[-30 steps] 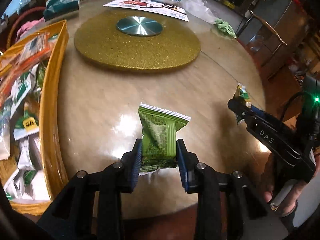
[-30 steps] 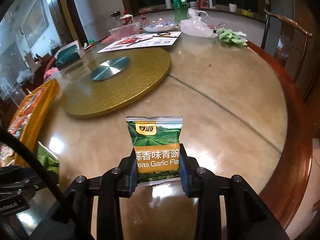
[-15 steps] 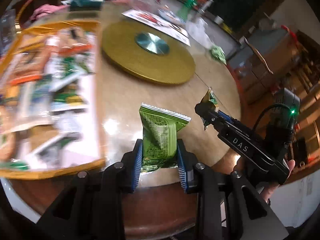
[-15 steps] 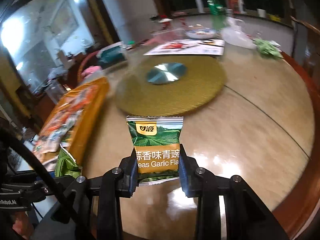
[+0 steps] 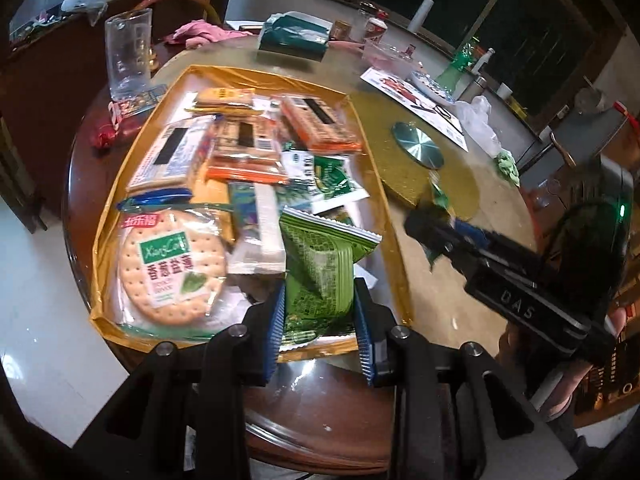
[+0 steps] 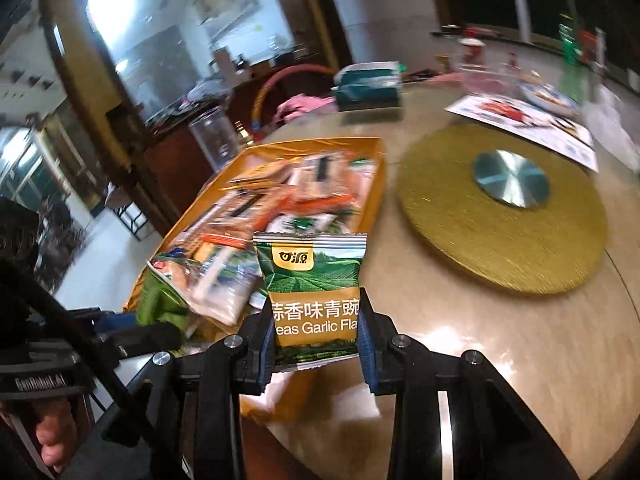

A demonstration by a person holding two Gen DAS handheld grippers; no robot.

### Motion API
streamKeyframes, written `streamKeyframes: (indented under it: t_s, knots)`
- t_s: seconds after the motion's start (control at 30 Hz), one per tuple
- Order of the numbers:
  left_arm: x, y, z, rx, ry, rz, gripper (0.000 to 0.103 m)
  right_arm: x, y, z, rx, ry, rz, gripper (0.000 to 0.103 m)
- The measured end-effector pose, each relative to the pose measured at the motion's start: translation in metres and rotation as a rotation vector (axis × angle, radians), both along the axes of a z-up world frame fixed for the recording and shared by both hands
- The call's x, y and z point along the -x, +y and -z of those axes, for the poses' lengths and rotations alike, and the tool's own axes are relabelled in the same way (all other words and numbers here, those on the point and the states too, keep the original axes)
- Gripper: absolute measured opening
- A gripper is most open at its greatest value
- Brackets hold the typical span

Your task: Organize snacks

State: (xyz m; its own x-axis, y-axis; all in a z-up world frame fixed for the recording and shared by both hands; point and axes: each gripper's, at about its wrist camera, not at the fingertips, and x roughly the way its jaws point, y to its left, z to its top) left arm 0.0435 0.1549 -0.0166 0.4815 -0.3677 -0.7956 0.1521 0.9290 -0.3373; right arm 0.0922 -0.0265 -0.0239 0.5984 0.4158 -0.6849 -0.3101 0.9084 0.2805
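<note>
The round table [image 5: 440, 312] is largely taken up by a gold turntable [image 6: 500, 216] and, near its edge, by a gold tray [image 5: 116, 196] already heaped with wrapped snacks, a large cracker pack [image 5: 172, 272] lying at the near end. The tray is judged to be the destination, and the chief risk is seen in its crowding: a packet let go onto the sloping pile could slide over the low rim onto the table or off the table's edge, which lies just beside the tray. A second risk is seen in the two tools being brought toward the same end of the tray together, so that one could be knocked by the other. The left gripper [image 5: 320, 320] is closed on a crumpled green packet [image 5: 320, 272], which is held above the tray's near end; being pinched low and creased, it could be crushed further or twisted out of the pads. The right gripper [image 6: 316, 332] is clamped on a green garlic-pea packet [image 6: 312, 280], held upright just beside the tray over bare table; a release there would be made short of the rim.
</note>
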Motion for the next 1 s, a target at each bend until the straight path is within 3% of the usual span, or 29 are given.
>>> streamKeyframes:
  t_s: [0.1,0.27,0.57,0.63,0.73,0.8,1.0]
  knots:
    - [-0.006,0.007,0.008,-0.006,0.019,-0.027,0.034,-0.015,0.020,-0.001,-0.006,0.014,-0.044,0.034]
    - [-0.014,0.020,0.020,-0.006,0.048,-0.047,0.034,-0.035,0.049,0.005,0.066,0.017,-0.077,0.034]
    - [-0.016,0.021,0.022,-0.022,0.038,-0.036,0.036,-0.052,0.063,0.016,0.089,0.041,-0.068,0.038]
    - [-0.013,0.018,0.020,-0.051,0.006,-0.044,0.047,-0.050,0.061,0.015,0.073,0.043,-0.062,0.048]
    - [-0.007,0.016,0.015,-0.080,-0.049,-0.063,0.071,-0.042,0.050,0.008,0.025,0.026,-0.042,0.050]
    - [-0.001,0.014,0.010,-0.071,-0.101,-0.059,0.078,-0.036,0.041,0.002,-0.010,0.014,-0.030,0.050]
    - [0.007,0.010,-0.004,-0.105,-0.187,-0.098,0.079,-0.023,0.024,-0.006,-0.065,-0.014,-0.001,0.056]
